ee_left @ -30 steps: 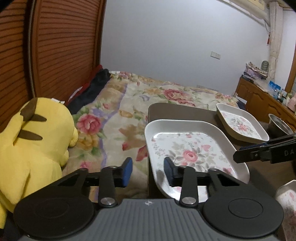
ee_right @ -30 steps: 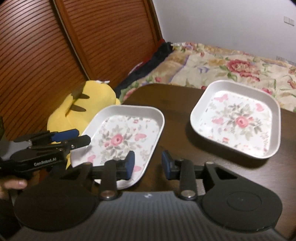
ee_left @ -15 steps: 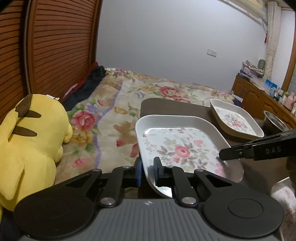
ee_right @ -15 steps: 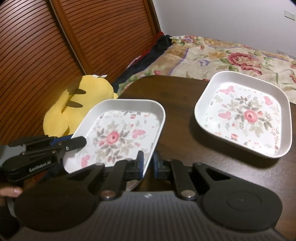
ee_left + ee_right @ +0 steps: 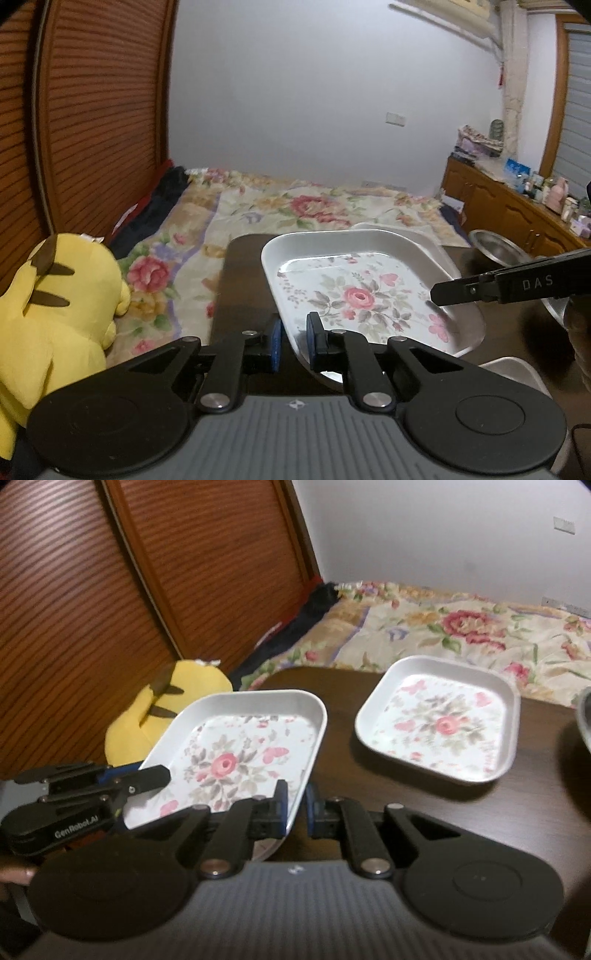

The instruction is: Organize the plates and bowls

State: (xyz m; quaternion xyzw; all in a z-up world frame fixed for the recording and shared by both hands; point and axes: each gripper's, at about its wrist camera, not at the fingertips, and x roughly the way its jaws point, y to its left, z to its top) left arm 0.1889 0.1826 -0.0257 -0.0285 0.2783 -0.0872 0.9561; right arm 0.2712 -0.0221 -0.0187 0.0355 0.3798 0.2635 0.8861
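Left hand-held gripper (image 5: 295, 341): its blue pads are pinching the near rim of the floral square plate (image 5: 369, 295), one pad inside the rim and one outside.
Right hand-held gripper (image 5: 293, 806): it is clamping the opposite rim of the same plate, so both are sharing the load.
Held plate: it is hanging between the two, tilted and seemingly clear of the dark wooden surface (image 5: 406, 812), over its left side.
Second floral plate (image 5: 439, 720): it is sitting flat on the surface, well apart from the held one, further toward the bed (image 5: 461, 635).
Other dishes: a steel bowl (image 5: 495, 245) is waiting at the far right; a white dish corner (image 5: 513, 369) is showing near the camera.
Progress: I'd say early; nothing is stacked yet, and the held plate looks bound for its twin.
Pose: both are pointing downward and forward, facing each other across the plate.
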